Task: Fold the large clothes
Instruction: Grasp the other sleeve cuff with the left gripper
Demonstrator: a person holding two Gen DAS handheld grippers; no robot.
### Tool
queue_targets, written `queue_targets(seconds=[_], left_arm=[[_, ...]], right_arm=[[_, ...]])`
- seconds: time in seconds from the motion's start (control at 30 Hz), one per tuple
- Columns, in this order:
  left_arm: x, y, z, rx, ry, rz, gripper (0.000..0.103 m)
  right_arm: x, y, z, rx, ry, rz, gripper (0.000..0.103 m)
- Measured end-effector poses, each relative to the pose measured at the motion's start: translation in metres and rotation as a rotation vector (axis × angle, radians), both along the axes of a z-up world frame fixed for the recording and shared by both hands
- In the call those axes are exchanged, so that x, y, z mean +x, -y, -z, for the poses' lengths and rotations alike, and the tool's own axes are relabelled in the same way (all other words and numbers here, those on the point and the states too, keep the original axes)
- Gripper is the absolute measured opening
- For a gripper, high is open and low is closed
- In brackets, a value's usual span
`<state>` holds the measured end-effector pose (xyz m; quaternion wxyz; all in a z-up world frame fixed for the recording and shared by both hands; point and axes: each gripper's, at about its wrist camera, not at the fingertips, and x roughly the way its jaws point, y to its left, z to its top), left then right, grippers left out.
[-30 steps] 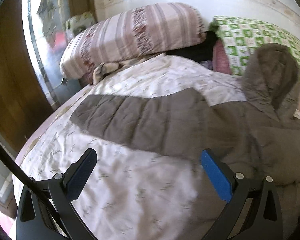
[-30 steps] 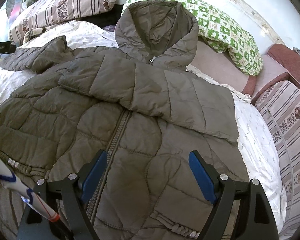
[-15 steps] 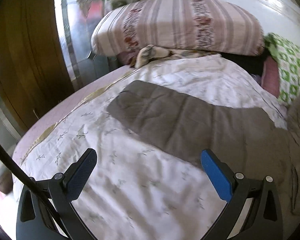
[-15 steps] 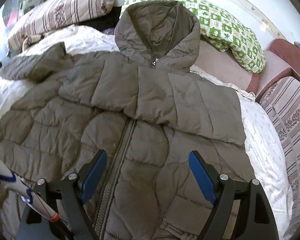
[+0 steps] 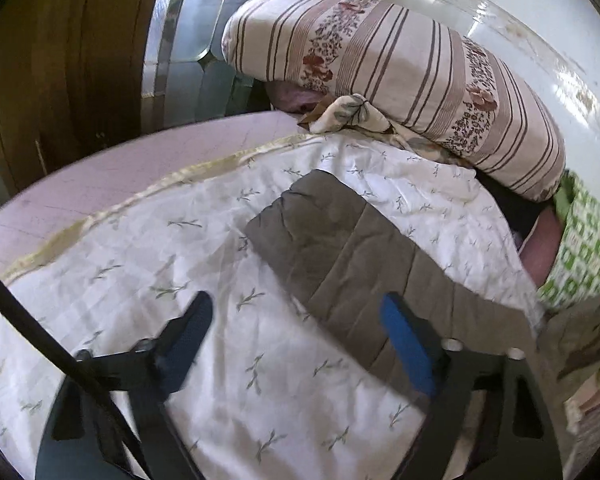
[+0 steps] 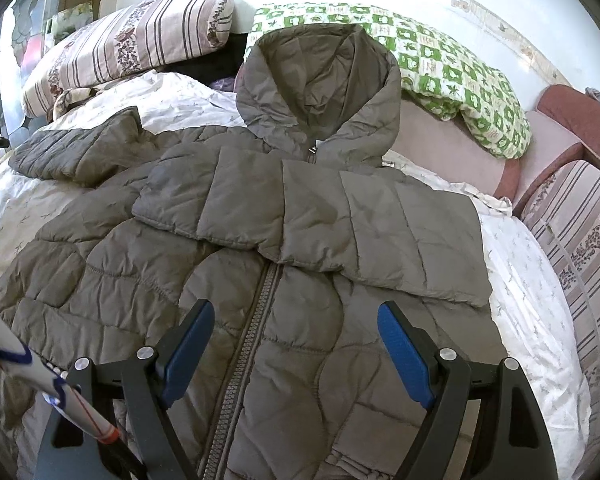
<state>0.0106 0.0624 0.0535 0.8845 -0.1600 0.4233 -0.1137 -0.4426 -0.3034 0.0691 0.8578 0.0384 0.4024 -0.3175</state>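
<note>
A grey-brown quilted hooded jacket (image 6: 260,264) lies front up on the bed, zipper (image 6: 256,320) closed, hood (image 6: 320,92) toward the pillows. Its right sleeve (image 6: 340,220) is folded across the chest. Its left sleeve (image 5: 340,248) stretches out flat over the white sheet; it also shows in the right wrist view (image 6: 84,152). My left gripper (image 5: 300,332) is open and empty, above the sheet just short of that sleeve's cuff. My right gripper (image 6: 296,336) is open and empty, above the jacket's lower front by the zipper.
The bed has a white leaf-print sheet (image 5: 140,260). A striped floral pillow (image 5: 400,76) and a green checked pillow (image 6: 452,80) lie at the head. A wooden wardrobe (image 5: 60,60) with a mirror stands left of the bed. A striped cushion (image 6: 580,232) lies at the right.
My left gripper has swung left along the outstretched sleeve toward its cuff and the bed's left edge. My right gripper has pulled back slightly over the jacket. Both stay open.
</note>
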Motion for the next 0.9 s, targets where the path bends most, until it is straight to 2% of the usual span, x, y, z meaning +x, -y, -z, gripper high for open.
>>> queue_targets(seconds=[0.1, 0.2, 0.27, 0.4, 0.47, 0.6, 0.67, 0.73, 0.77, 0.9], left_arm=[[0.015, 0.002, 0.013, -0.032, -0.040, -0.001, 0.057], [0.026, 0.003, 0.020, -0.043, -0.053, -0.012, 0.055], [0.035, 0.001, 0.024, -0.097, -0.056, -0.011, 0.055], [0.051, -0.004, 0.042, -0.138, -0.104, -0.037, 0.048], [0.054, -0.007, 0.045, -0.163, -0.094, -0.047, 0.044], [0.064, -0.006, 0.051, -0.228, -0.060, -0.052, 0.044], [0.067, -0.003, 0.053, -0.233, -0.044, -0.059, 0.044], [0.065, 0.000, 0.051, -0.212, -0.026, -0.084, 0.025], [0.063, 0.001, 0.050, -0.203, -0.015, -0.097, 0.019], [0.055, 0.003, 0.043, -0.181, 0.004, -0.135, 0.015]], right_arm=[[0.003, 0.002, 0.002, 0.012, -0.001, 0.002, 0.087], [0.006, 0.003, 0.003, 0.019, 0.003, 0.001, 0.087], [0.006, 0.004, 0.003, 0.024, 0.006, 0.001, 0.087], [0.007, 0.006, 0.004, 0.033, 0.007, 0.001, 0.087], [0.008, 0.007, 0.006, 0.041, 0.009, 0.001, 0.087], [0.008, 0.012, 0.009, 0.066, 0.014, 0.004, 0.087], [0.006, 0.013, 0.009, 0.072, 0.021, 0.006, 0.087], [0.005, 0.016, 0.009, 0.077, 0.021, 0.015, 0.087], [0.005, 0.018, 0.009, 0.081, 0.023, 0.020, 0.087], [-0.001, 0.024, 0.002, 0.090, 0.052, 0.046, 0.087]])
